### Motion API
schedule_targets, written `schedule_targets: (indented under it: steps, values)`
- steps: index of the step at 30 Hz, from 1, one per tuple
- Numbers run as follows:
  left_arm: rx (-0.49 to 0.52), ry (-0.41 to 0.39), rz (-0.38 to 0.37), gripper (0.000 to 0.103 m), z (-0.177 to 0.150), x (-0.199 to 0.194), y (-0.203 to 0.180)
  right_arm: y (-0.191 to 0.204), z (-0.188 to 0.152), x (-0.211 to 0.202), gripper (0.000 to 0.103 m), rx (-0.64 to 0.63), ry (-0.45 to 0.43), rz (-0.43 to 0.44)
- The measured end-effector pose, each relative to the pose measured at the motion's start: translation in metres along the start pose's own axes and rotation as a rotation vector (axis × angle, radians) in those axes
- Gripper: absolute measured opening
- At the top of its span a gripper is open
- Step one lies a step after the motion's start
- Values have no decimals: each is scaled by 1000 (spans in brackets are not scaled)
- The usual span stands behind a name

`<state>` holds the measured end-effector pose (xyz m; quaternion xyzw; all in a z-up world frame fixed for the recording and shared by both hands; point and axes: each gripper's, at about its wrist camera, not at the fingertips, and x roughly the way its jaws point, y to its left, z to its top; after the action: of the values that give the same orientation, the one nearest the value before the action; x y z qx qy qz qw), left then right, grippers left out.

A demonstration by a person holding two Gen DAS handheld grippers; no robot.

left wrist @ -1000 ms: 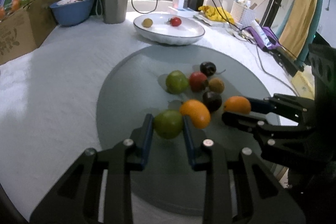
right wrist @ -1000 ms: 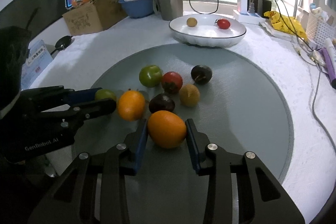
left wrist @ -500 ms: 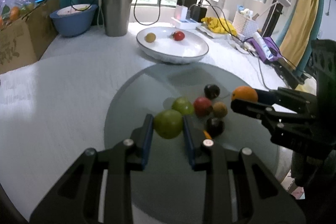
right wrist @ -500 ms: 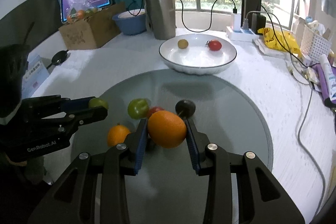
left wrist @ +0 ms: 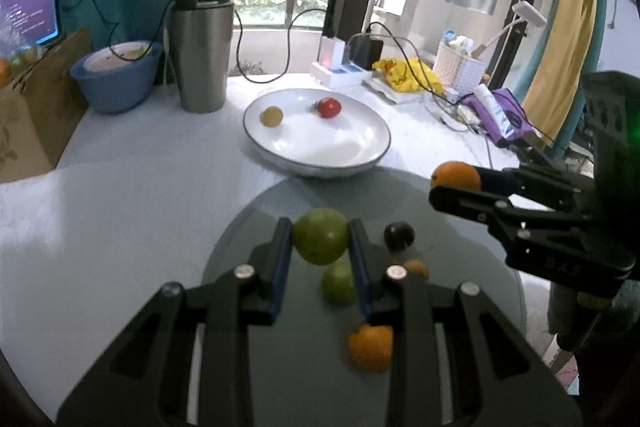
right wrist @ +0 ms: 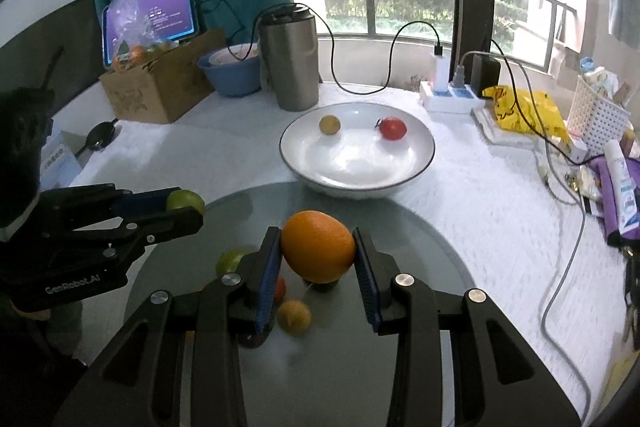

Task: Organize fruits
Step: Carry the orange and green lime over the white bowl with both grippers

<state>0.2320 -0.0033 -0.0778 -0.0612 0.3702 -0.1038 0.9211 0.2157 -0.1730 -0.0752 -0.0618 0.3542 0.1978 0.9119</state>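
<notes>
My left gripper [left wrist: 320,239] is shut on a green fruit [left wrist: 320,241] and holds it above the grey round mat [left wrist: 248,227]. My right gripper [right wrist: 318,251] is shut on an orange [right wrist: 318,251], also raised above the mat; it also shows in the left wrist view [left wrist: 456,177]. The white bowl [right wrist: 416,171] lies ahead and holds a yellow-brown fruit [right wrist: 329,125] and a red fruit [right wrist: 393,128]. Below on the mat lie a second green fruit [left wrist: 338,283], a second orange [left wrist: 370,347], a dark fruit [left wrist: 399,235] and others, partly hidden by the fingers.
A steel tumbler [right wrist: 289,61], a blue bowl [right wrist: 232,73] and a cardboard box [right wrist: 160,87] of fruit stand behind the white bowl. A power strip [right wrist: 448,95], cables, a yellow bag [right wrist: 520,107] and a white basket [right wrist: 596,111] crowd the right side.
Both grippers have lifted their fruits off the mat and moved forward toward the white bowl. The loose fruits stay on the mat below.
</notes>
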Motion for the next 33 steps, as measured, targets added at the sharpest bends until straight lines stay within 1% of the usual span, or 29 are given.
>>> schedule_targets:
  steps: [5,12,19,26,33]
  values:
    - [-30,-1,-7,29,13,15,4,-11,10,6,38,16,-12,-9]
    - [1,10,3,29,26,35,6,-29,21,21,38,24,-3,-18]
    - [14,7,9,29,44,56,11,-42,37,40,38,1,1,-25]
    - [17,10,21,29,62,82,22,-55,50,60,38,31,4,-10]
    - [14,21,40,29,75,108,27,-57,67,88,38,-18,17,-10]
